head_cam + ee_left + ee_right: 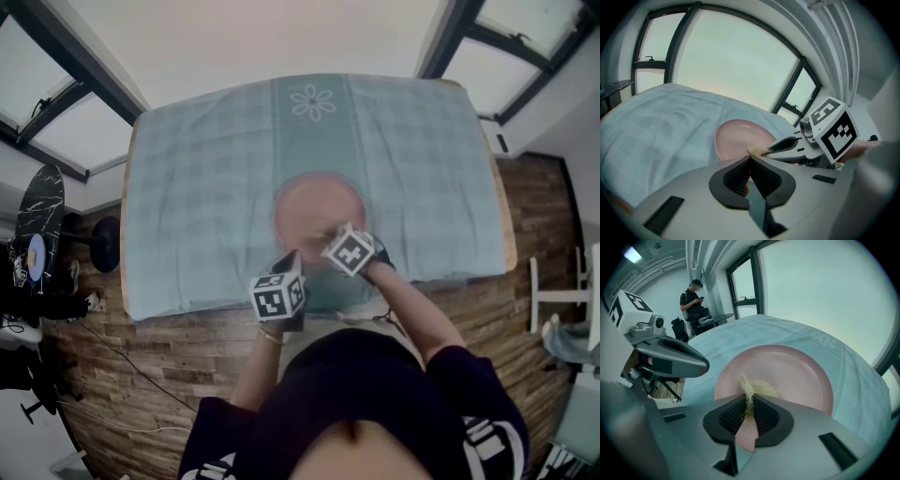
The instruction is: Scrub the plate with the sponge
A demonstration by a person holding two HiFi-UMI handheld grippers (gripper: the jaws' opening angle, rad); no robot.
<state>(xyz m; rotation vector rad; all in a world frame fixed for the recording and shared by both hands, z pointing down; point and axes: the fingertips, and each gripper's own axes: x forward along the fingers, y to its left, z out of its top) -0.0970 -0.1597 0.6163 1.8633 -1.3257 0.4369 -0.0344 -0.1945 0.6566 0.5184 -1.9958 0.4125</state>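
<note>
A pink plate [317, 204] lies in the middle of a table under a pale blue checked cloth [206, 187]. My left gripper [290, 263] sits at the plate's near-left rim. In the left gripper view its jaws [750, 158] are shut, with the plate's [738, 137] pink edge showing between the pads. My right gripper [325, 240] hangs over the near part of the plate. It is shut [749, 401] on a yellowish fibrous sponge [753, 389] with a pink backing, which rests on the plate [792, 373]. The sponge [754, 150] also shows at the right gripper's tip in the left gripper view.
The table's near edge [225, 307] is close to my body, above a wooden floor. A black round side table [37, 220] stands at the left and a white chair [561, 295] at the right. A person [695, 301] stands far off by the windows.
</note>
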